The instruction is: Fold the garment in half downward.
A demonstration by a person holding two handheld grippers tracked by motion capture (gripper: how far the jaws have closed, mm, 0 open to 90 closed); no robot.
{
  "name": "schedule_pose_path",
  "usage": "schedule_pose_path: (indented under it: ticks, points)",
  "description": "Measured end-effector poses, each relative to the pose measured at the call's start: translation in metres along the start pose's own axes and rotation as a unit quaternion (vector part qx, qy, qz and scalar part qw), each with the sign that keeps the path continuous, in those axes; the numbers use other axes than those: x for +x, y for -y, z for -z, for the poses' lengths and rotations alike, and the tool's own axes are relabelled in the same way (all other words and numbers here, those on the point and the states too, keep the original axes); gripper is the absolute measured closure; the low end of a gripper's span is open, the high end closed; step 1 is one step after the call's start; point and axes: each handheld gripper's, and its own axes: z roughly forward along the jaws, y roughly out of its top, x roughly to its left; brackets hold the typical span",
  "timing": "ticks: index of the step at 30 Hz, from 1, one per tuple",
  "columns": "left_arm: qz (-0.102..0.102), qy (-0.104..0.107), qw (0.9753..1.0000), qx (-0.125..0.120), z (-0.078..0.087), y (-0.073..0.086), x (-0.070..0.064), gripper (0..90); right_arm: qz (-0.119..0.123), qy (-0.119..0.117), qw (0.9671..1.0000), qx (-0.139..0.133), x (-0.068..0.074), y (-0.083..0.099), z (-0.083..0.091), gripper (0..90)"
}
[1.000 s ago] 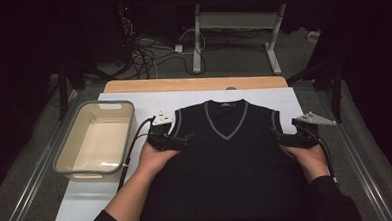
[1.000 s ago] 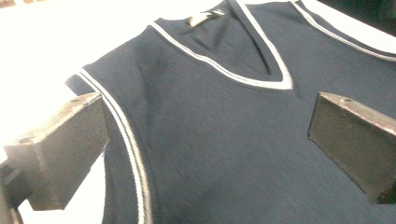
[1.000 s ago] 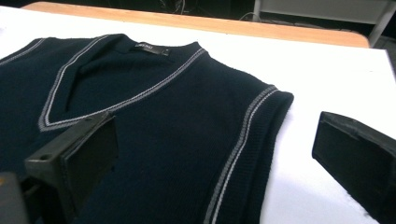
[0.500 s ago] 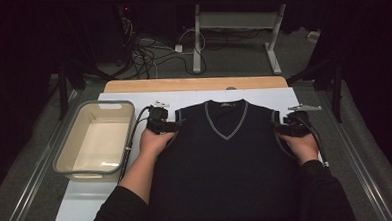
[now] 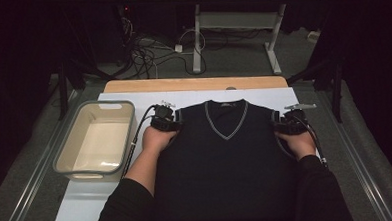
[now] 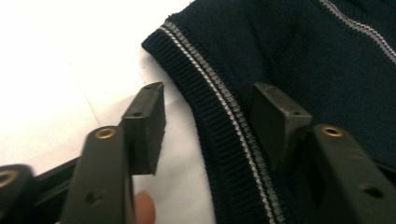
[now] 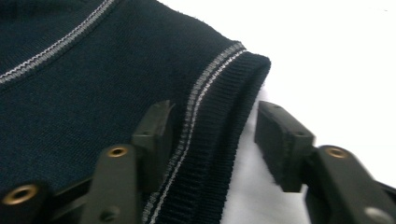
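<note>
A dark navy sleeveless V-neck vest (image 5: 226,159) lies flat on the white tabletop, neck pointing away from me. My left gripper (image 5: 170,122) sits at the vest's left shoulder. In the left gripper view it (image 6: 208,116) stands open, its jaws straddling the ribbed armhole trim (image 6: 219,121), one jaw over the white surface and one over the knit. My right gripper (image 5: 283,124) is at the right shoulder. The right gripper view shows it (image 7: 212,135) open as well, with the striped ribbed edge (image 7: 219,130) between its jaws.
A shallow beige plastic tub (image 5: 96,141) stands empty on the left of the white board (image 5: 133,98). A wooden strip (image 5: 193,83) runs along the far edge. Beyond it are cables (image 5: 146,52) on the floor and a desk frame (image 5: 230,24).
Both hands have slid forward along the vest's sides, from the mid armholes up to the shoulders. The vest lies as before.
</note>
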Motion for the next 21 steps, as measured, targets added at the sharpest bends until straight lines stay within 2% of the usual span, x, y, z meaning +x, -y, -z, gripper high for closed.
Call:
schedule_pose_path:
  ticks: [2,5,7,9,12,17,21]
  points:
    - [-0.005,0.001,1.0000,0.001,0.000,0.000,-0.003,54.5,0.004,-0.011,0.9999,-0.001,0.001,0.000,0.000,61.8]
    - [0.001,0.009,1.0000,0.001,0.000,0.000,-0.003,60.8,0.011,-0.029,0.9995,-0.002,0.002,0.000,0.001,76.2]
    - [0.002,0.028,0.9996,0.001,0.000,0.000,-0.003,68.7,0.015,-0.033,0.9993,-0.002,0.004,0.000,0.001,79.4]
    - [-0.004,0.029,0.9996,0.001,0.000,0.000,-0.004,75.8,0.018,-0.034,0.9993,-0.004,0.004,0.001,0.001,80.7]
    - [-0.007,0.026,0.9996,-0.003,0.002,0.001,-0.005,77.5,0.024,-0.029,0.9993,-0.006,0.007,0.001,0.003,81.3]
    - [0.003,0.017,0.9989,-0.043,0.016,0.002,-0.003,78.1,0.032,-0.023,0.9986,-0.036,0.012,-0.002,0.016,81.4]
    - [0.002,0.016,0.9971,-0.075,0.031,0.003,-0.008,78.1,0.033,-0.025,0.9972,-0.063,0.014,-0.003,0.034,81.3]
